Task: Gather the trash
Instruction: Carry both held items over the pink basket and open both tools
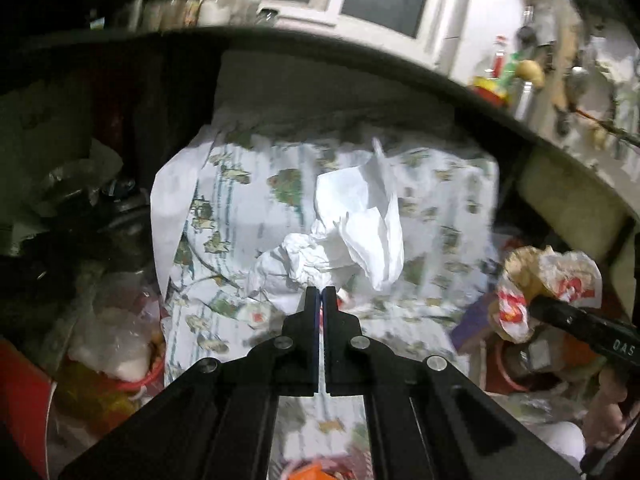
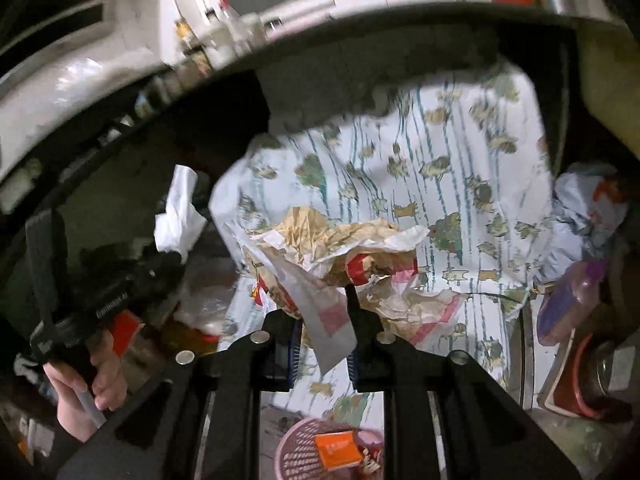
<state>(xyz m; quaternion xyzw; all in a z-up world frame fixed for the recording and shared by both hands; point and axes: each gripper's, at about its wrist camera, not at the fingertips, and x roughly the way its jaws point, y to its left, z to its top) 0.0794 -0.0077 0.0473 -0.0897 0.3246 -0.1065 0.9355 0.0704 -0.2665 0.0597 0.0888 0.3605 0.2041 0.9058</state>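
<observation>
My left gripper point(image 1: 320, 294) is shut on a crumpled white tissue point(image 1: 352, 224), held above a patterned white bag point(image 1: 240, 216) under the counter. The tissue also shows in the right wrist view point(image 2: 178, 212), with the left gripper point(image 2: 160, 258) below it. My right gripper point(image 2: 324, 312) is shut on a crumpled red-and-white food wrapper point(image 2: 340, 248). In the left wrist view the wrapper point(image 1: 548, 284) hangs at the right with the right gripper point(image 1: 536, 306) on it.
A dark counter edge point(image 1: 360, 40) curves overhead, with jars and bottles point(image 1: 208, 4) on it. Plastic bags and a red container point(image 1: 120, 344) crowd the left. A pink basket point(image 2: 320, 452) with an orange box sits below. A purple bottle point(image 2: 568, 300) lies right.
</observation>
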